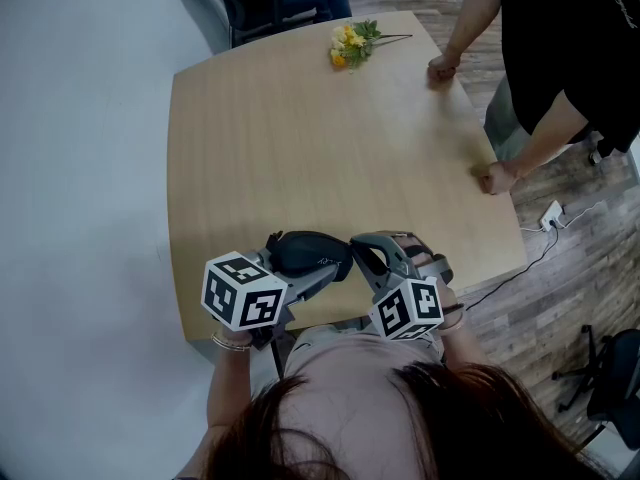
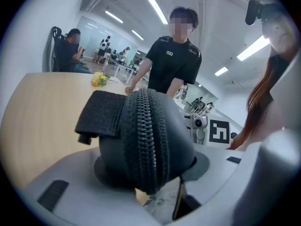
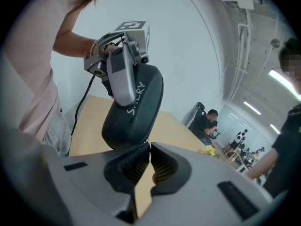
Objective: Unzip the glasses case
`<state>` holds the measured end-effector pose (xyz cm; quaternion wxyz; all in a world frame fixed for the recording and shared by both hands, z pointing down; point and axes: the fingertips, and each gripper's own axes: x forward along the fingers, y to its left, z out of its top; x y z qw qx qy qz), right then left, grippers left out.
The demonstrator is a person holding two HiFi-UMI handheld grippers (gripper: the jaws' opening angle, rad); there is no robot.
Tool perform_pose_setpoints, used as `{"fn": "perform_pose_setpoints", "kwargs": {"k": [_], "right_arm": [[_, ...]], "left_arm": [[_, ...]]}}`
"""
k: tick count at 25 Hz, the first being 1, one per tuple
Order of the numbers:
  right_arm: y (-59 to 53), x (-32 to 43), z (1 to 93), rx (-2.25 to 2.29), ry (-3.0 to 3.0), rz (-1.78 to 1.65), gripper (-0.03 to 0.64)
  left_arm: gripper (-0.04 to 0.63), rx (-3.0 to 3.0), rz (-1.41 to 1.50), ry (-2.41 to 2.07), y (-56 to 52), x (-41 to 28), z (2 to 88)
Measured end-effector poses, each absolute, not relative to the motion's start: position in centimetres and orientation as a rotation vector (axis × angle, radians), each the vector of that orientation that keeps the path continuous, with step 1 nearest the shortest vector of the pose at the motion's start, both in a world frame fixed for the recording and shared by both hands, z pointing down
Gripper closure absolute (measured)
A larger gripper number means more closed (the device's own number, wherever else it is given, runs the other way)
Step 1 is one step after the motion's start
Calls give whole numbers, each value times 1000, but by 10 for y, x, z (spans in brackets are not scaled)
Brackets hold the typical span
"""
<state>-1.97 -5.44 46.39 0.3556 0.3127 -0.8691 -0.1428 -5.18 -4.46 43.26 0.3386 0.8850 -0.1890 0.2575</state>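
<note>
A black zipped glasses case (image 1: 305, 250) is held just above the near edge of the wooden table (image 1: 300, 138). My left gripper (image 1: 322, 268) is shut on it, one jaw on each flat side. In the left gripper view the case (image 2: 141, 140) fills the jaws of the left gripper (image 2: 150, 168), its closed zip facing me and a fabric tab at its left. My right gripper (image 1: 358, 254) sits at the case's right end. In the right gripper view its tips (image 3: 149, 146) meet shut against the lower edge of the case (image 3: 134, 112); any zip pull there is hidden.
A small bunch of yellow flowers (image 1: 350, 43) lies at the table's far edge. A standing person rests both fists (image 1: 440, 68) (image 1: 495, 178) on the right side. Another person sits beyond the far edge. A power strip (image 1: 552, 215) and an office chair (image 1: 600, 368) stand on the floor.
</note>
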Motion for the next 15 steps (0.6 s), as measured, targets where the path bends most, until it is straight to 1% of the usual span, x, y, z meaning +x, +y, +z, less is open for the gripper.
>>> {"fn": "perform_pose_setpoints", "kwargs": {"k": [15], "right_arm": [[-56,-20,466,805,-2237,-360,599]], "left_arm": [[380,2303,726,-473,-44,-49,441]]}}
